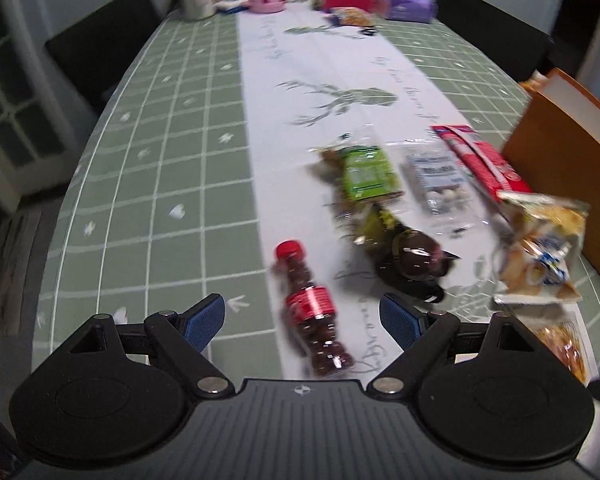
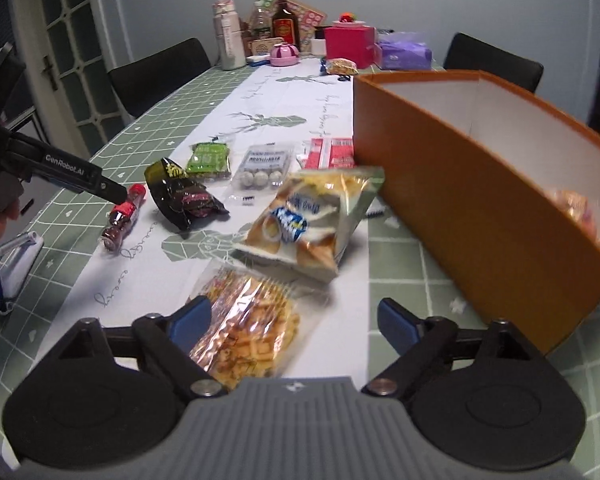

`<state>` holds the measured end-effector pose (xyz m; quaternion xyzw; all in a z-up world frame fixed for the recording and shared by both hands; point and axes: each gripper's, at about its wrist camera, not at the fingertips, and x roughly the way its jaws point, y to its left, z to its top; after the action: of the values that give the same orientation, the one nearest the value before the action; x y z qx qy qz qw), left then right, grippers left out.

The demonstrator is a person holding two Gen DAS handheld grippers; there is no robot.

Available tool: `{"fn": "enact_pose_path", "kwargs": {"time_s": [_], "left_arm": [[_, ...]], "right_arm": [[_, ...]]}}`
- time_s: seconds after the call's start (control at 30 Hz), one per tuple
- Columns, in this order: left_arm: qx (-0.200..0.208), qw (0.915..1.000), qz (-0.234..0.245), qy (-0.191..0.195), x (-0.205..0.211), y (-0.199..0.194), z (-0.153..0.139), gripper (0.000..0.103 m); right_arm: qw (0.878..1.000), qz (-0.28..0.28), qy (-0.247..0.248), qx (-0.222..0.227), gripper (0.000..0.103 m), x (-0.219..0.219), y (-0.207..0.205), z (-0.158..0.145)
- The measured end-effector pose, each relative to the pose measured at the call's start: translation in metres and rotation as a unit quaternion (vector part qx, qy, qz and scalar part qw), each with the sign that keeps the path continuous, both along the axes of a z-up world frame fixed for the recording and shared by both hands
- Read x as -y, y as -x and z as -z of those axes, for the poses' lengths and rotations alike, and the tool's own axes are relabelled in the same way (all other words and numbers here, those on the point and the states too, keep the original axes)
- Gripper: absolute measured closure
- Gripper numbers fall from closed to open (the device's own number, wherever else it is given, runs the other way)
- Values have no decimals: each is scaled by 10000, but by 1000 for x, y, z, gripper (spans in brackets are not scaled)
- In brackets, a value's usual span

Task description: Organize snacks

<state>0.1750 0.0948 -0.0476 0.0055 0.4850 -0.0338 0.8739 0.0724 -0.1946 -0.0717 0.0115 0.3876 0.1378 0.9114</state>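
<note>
Several snacks lie on the white table runner. My left gripper is open, with a small red-capped bottle of dark candies lying between its fingers; the bottle also shows in the right wrist view. Beyond it are a dark wrapped snack, a green bag, a clear bag of white balls, a red box and a bread bag. My right gripper is open above a waffle pack. An orange box stands to the right with one snack inside.
Bottles, a pink box, a purple pack and other clutter stand at the table's far end. Black chairs line both sides. The left gripper's body reaches in from the left in the right wrist view.
</note>
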Motion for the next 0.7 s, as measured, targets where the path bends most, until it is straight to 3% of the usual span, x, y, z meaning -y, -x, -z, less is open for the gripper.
{"fn": "enact_pose_path", "kwargs": {"time_s": [0.13,0.3,0.63,0.7], "left_arm": [[31,9996,-274,70,-10,-2,7,1],[-80,9993,-257,259,-4,-3,16,1],[-250,9994,-7,-247,18,-4,33,6],[-279,9990,26,-354,21,-4,36,13]], "right_arm": [[9996,257,-117,-11,14,-11,6,14],[9988,444,-186,-24,14,-24,7,25],[9983,578,-81,-24,12,-40,0,36],[9982,600,0,-24,11,-44,-1,38]]}}
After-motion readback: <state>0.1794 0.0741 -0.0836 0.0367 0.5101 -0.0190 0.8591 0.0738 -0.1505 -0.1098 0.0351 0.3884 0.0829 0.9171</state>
